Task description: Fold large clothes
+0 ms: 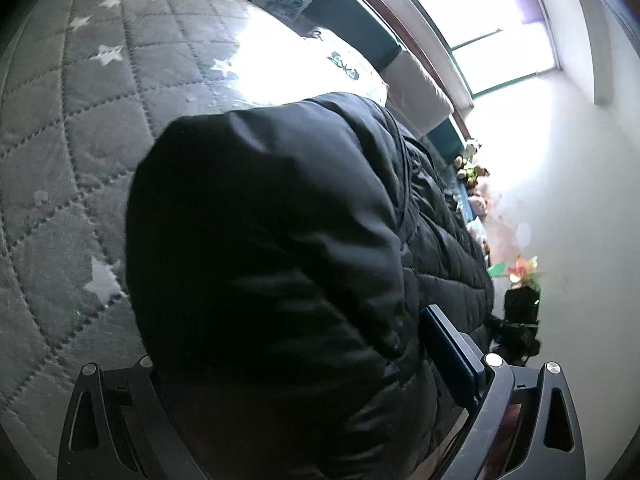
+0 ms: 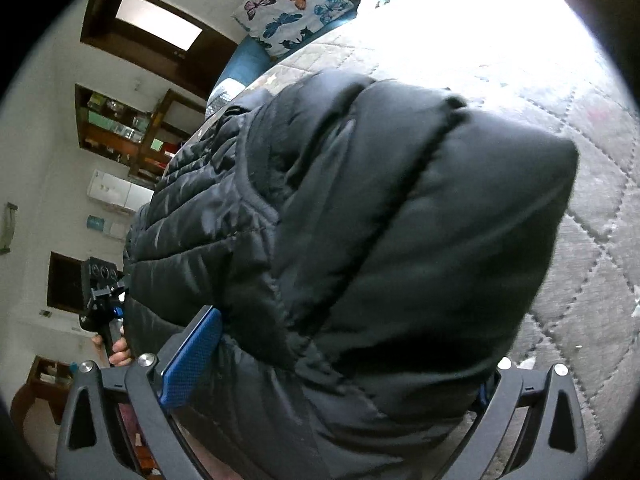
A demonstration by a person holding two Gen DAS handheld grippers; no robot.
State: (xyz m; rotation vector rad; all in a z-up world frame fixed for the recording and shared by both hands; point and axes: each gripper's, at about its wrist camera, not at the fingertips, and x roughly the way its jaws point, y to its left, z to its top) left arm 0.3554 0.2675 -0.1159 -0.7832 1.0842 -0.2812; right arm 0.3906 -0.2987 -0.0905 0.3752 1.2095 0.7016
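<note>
- As the left wrist view shows it, the black puffer jacket (image 1: 272, 248) lies on the grey quilted bedspread (image 1: 72, 152), and a thick padded fold of it bulges between the fingers of your left gripper (image 1: 288, 368), probably so that you can carry this part over the rest.
- Beside the jacket only one blue pad (image 1: 452, 348) is visible; the other finger is hidden under the fabric, so I cannot tell if these jaws clamp it or only stand around it.
- At the far edge of the jacket you see your right gripper (image 1: 520, 320), dark against the wall.
- In the right wrist view, the same jacket fills the space between the fingers of your right gripper.
- Its jaws stand fully apart; the blue pad (image 2: 192, 360) seems to rest beside the jacket without pressing it, so I judge that this side is released.
- Beyond the jacket a butterfly cushion (image 2: 296, 4) leans at the head of the bed.
</note>
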